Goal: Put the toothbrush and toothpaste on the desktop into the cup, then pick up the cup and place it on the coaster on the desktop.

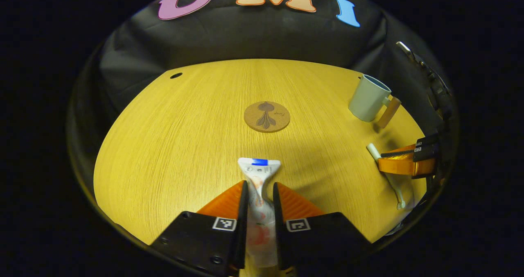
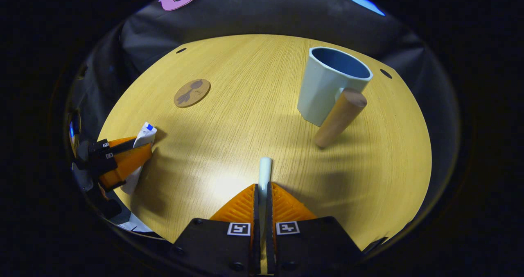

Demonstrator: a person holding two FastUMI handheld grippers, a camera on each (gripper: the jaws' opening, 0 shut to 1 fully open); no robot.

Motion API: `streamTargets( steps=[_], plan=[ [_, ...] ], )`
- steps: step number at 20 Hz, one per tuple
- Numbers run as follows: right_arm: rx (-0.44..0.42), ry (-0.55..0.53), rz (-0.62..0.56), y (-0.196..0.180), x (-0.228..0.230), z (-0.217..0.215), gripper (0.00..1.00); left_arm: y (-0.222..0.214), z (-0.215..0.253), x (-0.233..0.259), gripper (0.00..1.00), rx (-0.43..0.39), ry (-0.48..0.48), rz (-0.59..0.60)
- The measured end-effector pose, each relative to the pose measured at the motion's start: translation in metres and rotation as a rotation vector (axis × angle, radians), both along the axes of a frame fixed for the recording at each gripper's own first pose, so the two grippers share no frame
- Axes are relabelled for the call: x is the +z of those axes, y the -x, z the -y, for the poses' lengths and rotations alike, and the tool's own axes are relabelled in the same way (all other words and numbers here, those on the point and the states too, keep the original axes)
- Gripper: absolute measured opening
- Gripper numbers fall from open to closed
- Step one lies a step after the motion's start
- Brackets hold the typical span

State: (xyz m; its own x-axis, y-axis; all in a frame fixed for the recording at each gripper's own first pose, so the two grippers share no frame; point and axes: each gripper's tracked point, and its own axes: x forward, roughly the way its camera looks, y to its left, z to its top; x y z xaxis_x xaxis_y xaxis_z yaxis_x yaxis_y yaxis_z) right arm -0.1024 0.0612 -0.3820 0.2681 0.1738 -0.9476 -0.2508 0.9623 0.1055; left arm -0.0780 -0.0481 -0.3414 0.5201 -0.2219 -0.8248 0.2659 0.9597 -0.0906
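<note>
In the left gripper view my left gripper (image 1: 260, 189) is shut on a white toothpaste tube (image 1: 259, 171), whose flat end sticks out ahead of the fingers over the wooden desktop (image 1: 172, 137). The round cork coaster (image 1: 267, 116) lies beyond it. Far right stands the pale cup (image 1: 368, 98) with a wooden handle. The right gripper (image 1: 399, 159) there holds the white toothbrush (image 1: 389, 178). In the right gripper view my right gripper (image 2: 262, 191) is shut on the toothbrush (image 2: 265, 171), its handle end poking forward. The cup (image 2: 327, 84) stands ahead to the right, the coaster (image 2: 192, 92) far left, the left gripper (image 2: 141, 150) with the tube (image 2: 145, 135) at left.
Small dark holes (image 1: 176, 75) mark the desktop's far corners. Black cloth walls close the booth behind the table. The desktop's front edge runs just under both grippers.
</note>
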Motion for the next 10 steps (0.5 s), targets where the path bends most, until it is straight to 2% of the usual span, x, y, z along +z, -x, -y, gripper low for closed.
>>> streamTargets(
  steps=[2,4,6,10],
  plan=[
    [0.003,-0.005,0.006,0.000,0.000,0.000,0.08,-0.008,0.005,0.001,0.11,0.025,0.056,0.008],
    [0.000,-0.014,0.016,-0.001,0.001,-0.001,0.08,-0.003,0.008,0.004,0.01,0.048,0.104,-0.051],
    [-0.004,-0.041,0.016,0.002,0.000,-0.004,0.08,-0.002,0.014,0.010,0.00,0.056,0.146,-0.066],
    [-0.027,-0.062,0.012,0.005,-0.001,-0.004,0.08,0.001,0.020,0.013,0.00,0.024,0.151,-0.055]
  ],
)
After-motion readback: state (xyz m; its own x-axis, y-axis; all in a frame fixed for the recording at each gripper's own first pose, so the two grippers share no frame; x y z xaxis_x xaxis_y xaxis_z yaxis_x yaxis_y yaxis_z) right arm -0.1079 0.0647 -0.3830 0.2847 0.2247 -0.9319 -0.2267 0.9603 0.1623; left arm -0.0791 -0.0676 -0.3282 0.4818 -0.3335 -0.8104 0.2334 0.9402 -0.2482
